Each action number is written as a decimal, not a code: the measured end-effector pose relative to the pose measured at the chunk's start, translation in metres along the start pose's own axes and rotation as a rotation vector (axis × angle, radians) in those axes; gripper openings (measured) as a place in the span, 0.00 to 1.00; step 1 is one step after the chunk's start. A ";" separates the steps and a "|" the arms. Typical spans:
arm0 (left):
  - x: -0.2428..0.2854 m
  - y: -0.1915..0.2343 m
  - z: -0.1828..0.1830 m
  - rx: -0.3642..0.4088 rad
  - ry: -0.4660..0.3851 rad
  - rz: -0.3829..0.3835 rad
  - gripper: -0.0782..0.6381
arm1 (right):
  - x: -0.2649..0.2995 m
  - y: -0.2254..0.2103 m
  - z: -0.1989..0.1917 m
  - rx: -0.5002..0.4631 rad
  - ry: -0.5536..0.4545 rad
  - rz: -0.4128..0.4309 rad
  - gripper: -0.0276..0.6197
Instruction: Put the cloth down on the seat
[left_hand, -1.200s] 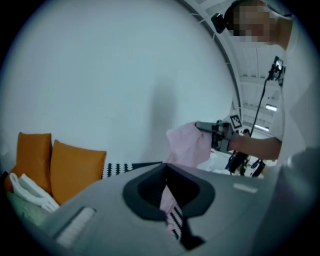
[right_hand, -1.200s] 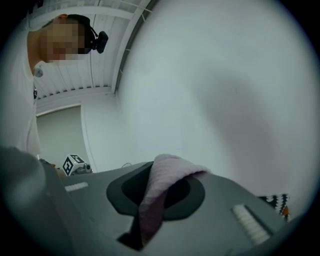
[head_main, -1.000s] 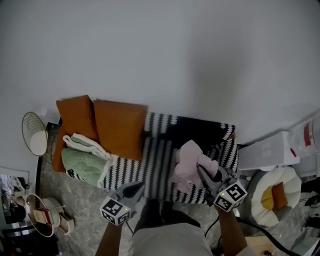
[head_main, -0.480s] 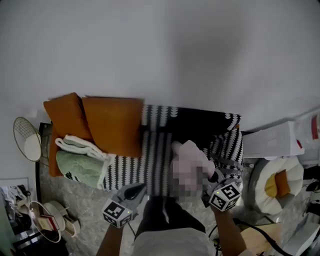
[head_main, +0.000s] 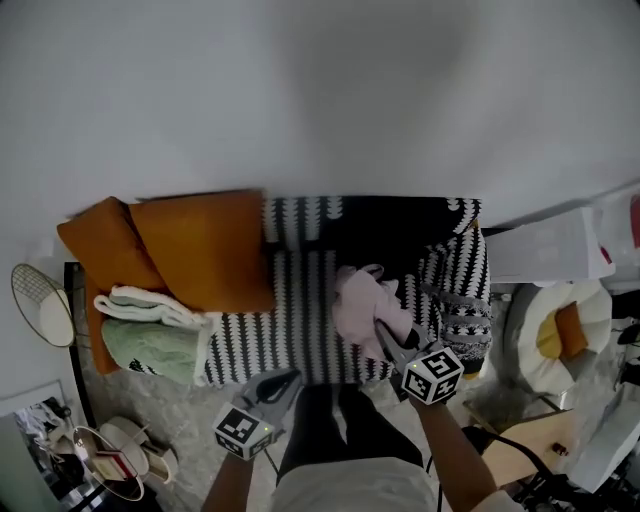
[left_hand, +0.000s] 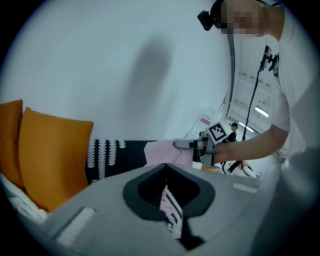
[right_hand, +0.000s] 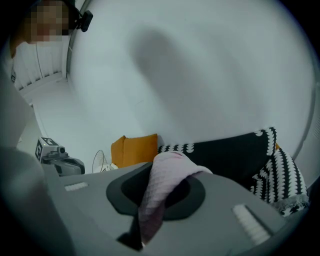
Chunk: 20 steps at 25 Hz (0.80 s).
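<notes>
A pink cloth (head_main: 358, 298) hangs bunched over the right half of the sofa seat, which has a black-and-white striped cover (head_main: 300, 320). Whether the cloth's lower folds touch the cover I cannot tell. My right gripper (head_main: 383, 336) is shut on the cloth's near end, and the fabric drapes out between its jaws (right_hand: 161, 186). My left gripper (head_main: 290, 378) sits at the seat's front edge, left of the cloth, its jaws together and holding nothing. Through their slit in the left gripper view only the striped cover (left_hand: 170, 210) shows. That view also catches the pink cloth (left_hand: 162, 152) and the right gripper (left_hand: 184, 144).
Two orange cushions (head_main: 205, 245) lean on the sofa's left end above folded green and white blankets (head_main: 145, 340). A round wire stand (head_main: 40, 305) is on the floor at left. A white round cushion bed (head_main: 560, 335) and a white box (head_main: 545, 245) stand to the right.
Both grippers have come down toward the seat. The pink cloth went down with the right gripper and now hangs low over the striped cover.
</notes>
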<state>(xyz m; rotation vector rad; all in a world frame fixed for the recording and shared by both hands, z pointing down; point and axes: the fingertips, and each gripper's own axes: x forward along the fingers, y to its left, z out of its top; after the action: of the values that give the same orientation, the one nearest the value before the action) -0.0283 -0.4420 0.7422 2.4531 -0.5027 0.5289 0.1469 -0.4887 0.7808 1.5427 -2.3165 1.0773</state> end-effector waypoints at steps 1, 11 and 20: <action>0.004 0.003 -0.003 0.000 0.002 -0.010 0.11 | 0.007 -0.004 -0.006 0.006 0.009 -0.008 0.12; 0.046 0.043 -0.039 0.004 0.035 -0.076 0.11 | 0.080 -0.071 -0.088 0.035 0.207 -0.114 0.14; 0.065 0.055 -0.069 -0.042 0.079 -0.104 0.11 | 0.117 -0.109 -0.143 0.029 0.403 -0.187 0.36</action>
<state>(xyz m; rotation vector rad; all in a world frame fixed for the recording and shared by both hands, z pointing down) -0.0156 -0.4577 0.8500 2.3929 -0.3491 0.5642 0.1508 -0.5064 0.9945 1.3662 -1.8614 1.2411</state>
